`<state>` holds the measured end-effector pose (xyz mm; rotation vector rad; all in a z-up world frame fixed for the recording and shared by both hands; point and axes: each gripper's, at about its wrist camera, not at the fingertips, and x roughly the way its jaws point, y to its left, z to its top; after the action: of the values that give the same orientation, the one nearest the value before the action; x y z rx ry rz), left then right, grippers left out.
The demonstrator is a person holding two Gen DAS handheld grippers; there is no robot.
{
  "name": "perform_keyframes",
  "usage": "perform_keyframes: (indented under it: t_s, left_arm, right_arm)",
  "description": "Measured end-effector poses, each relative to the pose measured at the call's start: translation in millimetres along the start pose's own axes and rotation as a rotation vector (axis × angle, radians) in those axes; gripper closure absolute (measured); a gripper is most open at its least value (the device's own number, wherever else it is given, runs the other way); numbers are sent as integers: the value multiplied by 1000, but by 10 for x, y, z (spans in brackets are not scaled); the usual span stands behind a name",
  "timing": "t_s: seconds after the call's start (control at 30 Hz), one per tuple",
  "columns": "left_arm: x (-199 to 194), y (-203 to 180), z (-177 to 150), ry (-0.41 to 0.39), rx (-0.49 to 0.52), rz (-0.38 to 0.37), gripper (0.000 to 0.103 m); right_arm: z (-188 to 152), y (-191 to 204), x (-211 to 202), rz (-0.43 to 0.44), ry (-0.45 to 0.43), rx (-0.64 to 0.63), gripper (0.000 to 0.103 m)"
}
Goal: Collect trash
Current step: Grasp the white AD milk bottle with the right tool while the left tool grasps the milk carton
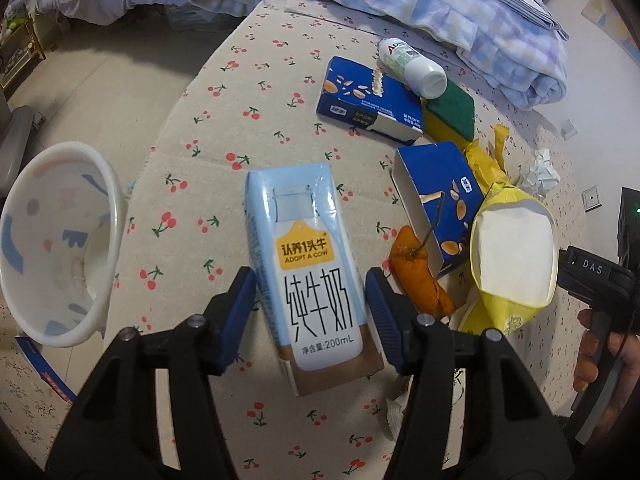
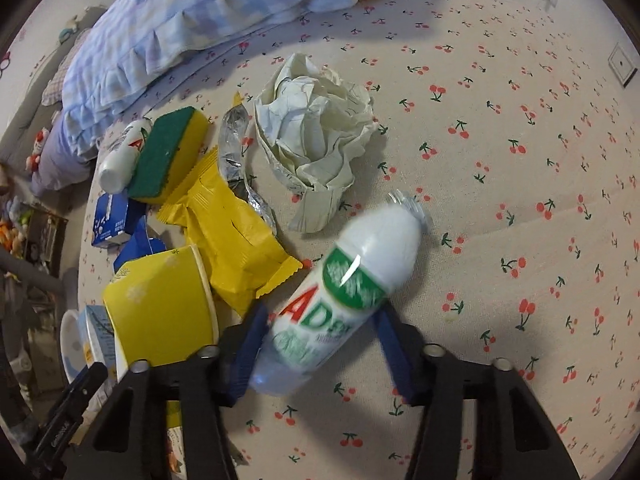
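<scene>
Your left tongs straddle the milk carton lying on the bed, pads not quite touching; bowl waits left. Right tongs look clamped on the tilted bottle.

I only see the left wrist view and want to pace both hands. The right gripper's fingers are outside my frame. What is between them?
Observer: A white bottle with a green and red label lies between the right gripper's fingers. Blur hides whether the pads press it.
Operator: Is it the one beside the sponge?
Observer: No. The other bottle lies beside the sponge; this is a second one.
Operator: Is anything hidden nearby?
Observer: A silver foil wrapper lies between the yellow wrapper and the crumpled paper.
</scene>
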<state>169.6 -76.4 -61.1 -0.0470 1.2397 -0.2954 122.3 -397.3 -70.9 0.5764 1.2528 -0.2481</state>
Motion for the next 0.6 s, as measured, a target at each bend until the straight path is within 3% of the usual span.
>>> perform_keyframes:
  t_s: [0.2,0.6]
  left_arm:
    - [-12,8,-7,8,-6,-4,45]
    - [27,-123,-39,1,53,57,43]
  right_arm:
    - [-105,-119,-133,46,-11,24,63]
    - [-334,-81,-561,40,-110,-42,65]
